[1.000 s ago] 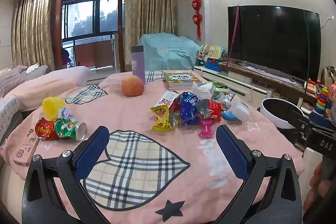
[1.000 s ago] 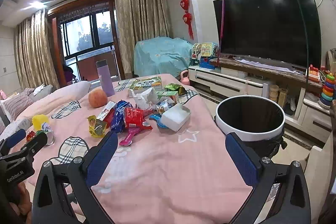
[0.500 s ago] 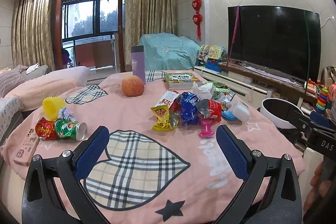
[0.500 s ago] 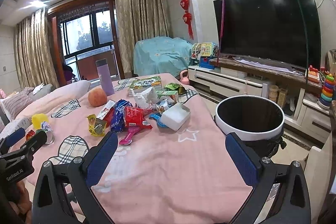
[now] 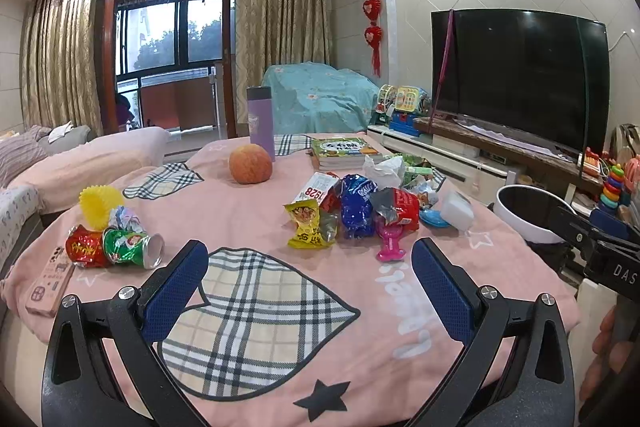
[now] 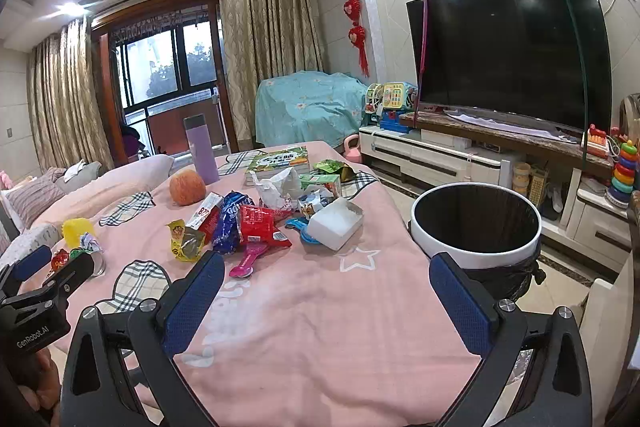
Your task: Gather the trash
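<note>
A pile of snack wrappers lies mid-table: a yellow packet (image 5: 309, 223), a blue packet (image 5: 356, 205), a red packet (image 5: 402, 209), crumpled white paper (image 5: 382, 167) and a white box (image 5: 458, 209). Crushed cans (image 5: 116, 247) lie at the left. A white trash bin with a black liner (image 6: 476, 223) stands on the floor right of the table. My left gripper (image 5: 310, 265) is open and empty above the near table. My right gripper (image 6: 326, 277) is open and empty, short of the pile (image 6: 256, 223).
A pink cloth (image 5: 248, 291) covers the table. On it stand a purple bottle (image 5: 260, 123), an orange fruit (image 5: 250, 165), books (image 5: 344, 151), a pink spoon (image 5: 390, 247), a yellow cup (image 5: 98, 201) and a remote (image 5: 48, 285). A TV and cabinet stand at right, sofas at left.
</note>
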{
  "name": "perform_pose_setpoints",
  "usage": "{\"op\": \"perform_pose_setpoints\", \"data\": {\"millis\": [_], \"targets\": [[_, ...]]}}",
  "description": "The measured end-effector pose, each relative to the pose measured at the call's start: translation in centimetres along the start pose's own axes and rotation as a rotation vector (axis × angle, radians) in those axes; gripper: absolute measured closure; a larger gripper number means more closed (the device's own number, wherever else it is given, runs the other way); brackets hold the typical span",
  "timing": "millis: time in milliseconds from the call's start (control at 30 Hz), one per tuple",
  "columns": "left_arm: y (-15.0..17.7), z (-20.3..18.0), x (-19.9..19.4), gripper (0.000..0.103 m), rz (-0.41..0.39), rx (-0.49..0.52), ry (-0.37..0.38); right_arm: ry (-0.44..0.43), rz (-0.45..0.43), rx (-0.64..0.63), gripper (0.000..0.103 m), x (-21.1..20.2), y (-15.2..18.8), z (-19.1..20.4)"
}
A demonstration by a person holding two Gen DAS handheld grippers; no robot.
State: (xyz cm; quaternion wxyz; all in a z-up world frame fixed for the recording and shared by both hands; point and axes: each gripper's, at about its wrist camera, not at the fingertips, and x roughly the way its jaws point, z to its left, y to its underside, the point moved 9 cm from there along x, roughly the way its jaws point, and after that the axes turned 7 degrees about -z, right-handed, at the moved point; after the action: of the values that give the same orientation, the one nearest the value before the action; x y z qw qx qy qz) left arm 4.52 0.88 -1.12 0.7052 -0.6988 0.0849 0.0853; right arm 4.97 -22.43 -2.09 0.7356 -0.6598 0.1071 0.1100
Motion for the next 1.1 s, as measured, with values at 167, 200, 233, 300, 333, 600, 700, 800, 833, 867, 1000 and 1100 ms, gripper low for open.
{"op": "perform_pose_setpoints", "data": {"millis": [167,200,233,300,333,600,700,800,833,867,1000,1100], "targets": [[0.00,-0.03,0.00,0.000,-0.001,0.001,0.001,-0.002,0.001,-0.004,0.000,-0.18,0.02,0.16],[-0.01,-0.04,-0.01,0.000,-0.002,0.001,0.001,-0.002,0.000,-0.004,0.000,-0.21,0.01,0.19],[-0.01,-0.04,0.01,0.000,-0.002,0.001,0.001,-0.002,0.000,-0.004,0.000,-0.21,0.00,0.24],[0.00,-0.03,0.00,0.000,-0.001,0.000,0.002,-0.002,0.001,-0.003,0.000,-0.22,-0.01,0.24],[0.02,-0.03,0.04,0.000,0.000,0.000,0.002,-0.002,0.000,-0.004,0.000,-0.22,0.01,0.24],[0.16,-0.24,0.06,0.000,0.003,0.002,0.004,-0.003,0.000,-0.004,0.000,-0.23,0.00,0.23],[0.20,-0.20,0.06,0.000,0.003,0.000,0.006,-0.002,0.001,-0.003,0.000,-0.21,0.00,0.22],[0.25,-0.16,0.06,0.000,0.004,-0.003,0.006,-0.002,0.000,-0.003,0.000,-0.24,0.00,0.24],[0.28,-0.14,0.08,0.000,0.006,-0.004,0.006,-0.002,0.000,-0.003,0.000,-0.21,0.01,0.22],[0.32,-0.13,0.11,0.000,0.007,-0.003,0.005,-0.002,0.000,-0.003,0.000,-0.22,0.01,0.22],[0.56,-0.17,0.59,0.000,0.019,-0.002,0.007,-0.005,0.007,0.003,0.000,-0.11,0.06,0.40],[0.84,-0.22,0.96,0.000,0.031,-0.002,0.008,-0.009,0.015,0.009,0.000,0.28,0.16,0.57]]}}
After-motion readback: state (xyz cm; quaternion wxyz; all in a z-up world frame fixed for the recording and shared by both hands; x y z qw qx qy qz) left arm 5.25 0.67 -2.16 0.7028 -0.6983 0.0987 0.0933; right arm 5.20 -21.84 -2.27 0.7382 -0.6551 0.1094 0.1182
